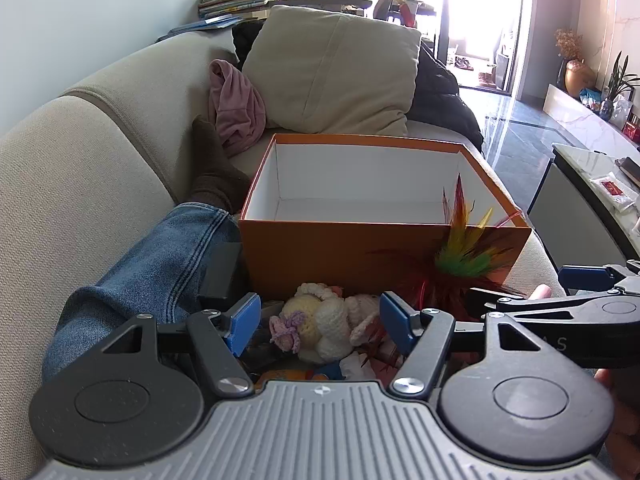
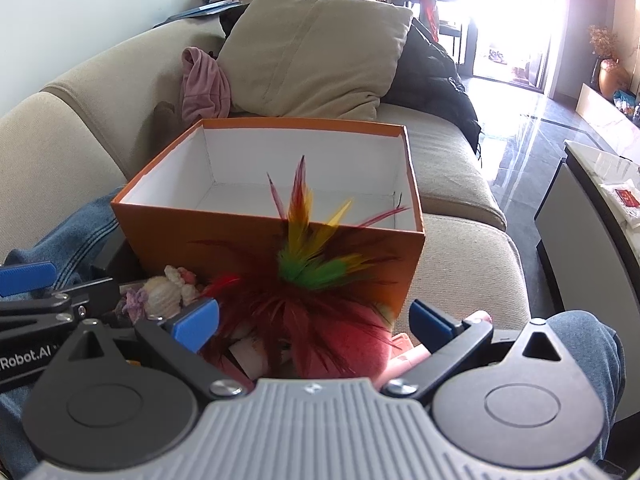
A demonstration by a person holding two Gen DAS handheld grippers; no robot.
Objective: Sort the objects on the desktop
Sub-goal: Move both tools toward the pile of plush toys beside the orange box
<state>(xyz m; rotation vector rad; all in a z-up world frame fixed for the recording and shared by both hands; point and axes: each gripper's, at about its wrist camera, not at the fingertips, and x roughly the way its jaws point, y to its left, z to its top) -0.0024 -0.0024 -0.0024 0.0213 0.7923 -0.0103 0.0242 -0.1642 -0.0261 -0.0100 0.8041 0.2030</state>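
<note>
Two grippers spread wide, holding nothing | left gripper (image 1: pixel 318 322) frames cream crocheted yarn doll (image 1: pixel 320 324) | right gripper (image 2: pixel 316 326) frames red-green-yellow feather toy (image 2: pixel 308 280) | both toys before empty orange cardboard box (image 2: pixel 248 240), likely the sorting bin

A home living room. Ahead of the tool runs a beige sofa (image 1: pixel 100 128) with a cushion (image 1: pixel 332 68), pink cloth (image 1: pixel 236 104) and black coat (image 1: pixel 440 92). Ahead to the right, glossy floor tiles (image 1: pixel 516 120) lead to a bright balcony door (image 1: pixel 480 20), with a vase (image 1: pixel 578 76) and plant (image 1: pixel 618 80) on a low shelf.
</note>
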